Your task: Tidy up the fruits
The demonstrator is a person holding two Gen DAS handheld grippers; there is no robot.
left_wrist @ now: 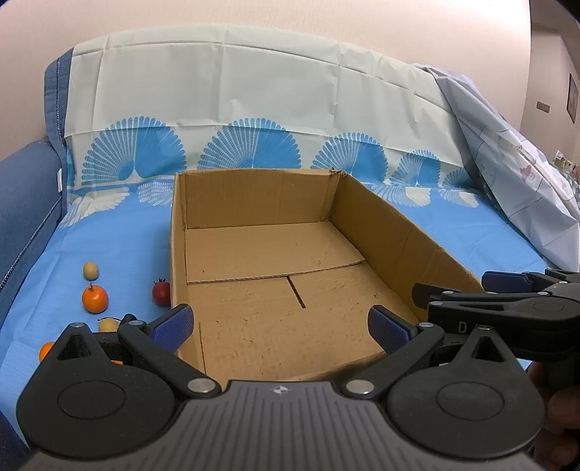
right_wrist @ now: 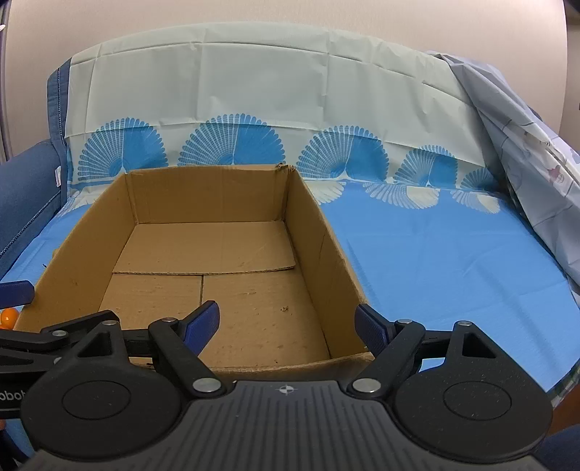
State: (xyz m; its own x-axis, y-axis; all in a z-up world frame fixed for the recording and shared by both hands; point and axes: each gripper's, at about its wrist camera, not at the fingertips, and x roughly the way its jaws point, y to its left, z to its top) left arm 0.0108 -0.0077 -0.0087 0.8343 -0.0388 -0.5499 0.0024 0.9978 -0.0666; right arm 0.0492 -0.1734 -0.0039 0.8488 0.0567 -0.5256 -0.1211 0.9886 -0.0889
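Evidently both hand-held grippers, left (left_wrist: 281, 326) and right (right_wrist: 288, 328), hover wide open and empty over the bare cardboard box (left_wrist: 380, 224), ready for the fruits (left_wrist: 95, 297) beside it.

Beige wall (right_wrist: 290, 21) behind blue sofa (left_wrist: 25, 203) under patterned sheet (right_wrist: 435, 246).

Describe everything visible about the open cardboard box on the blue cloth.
The brown, rectangular, corrugated cardboard box sits upright and open-topped on the blue fan-patterned cloth. Its walls are low and creased, and one far corner is frayed. The floor is made of overlapping flaps with a slit between them. Nothing lies inside. A dark red round fruit rests against its left outer wall.
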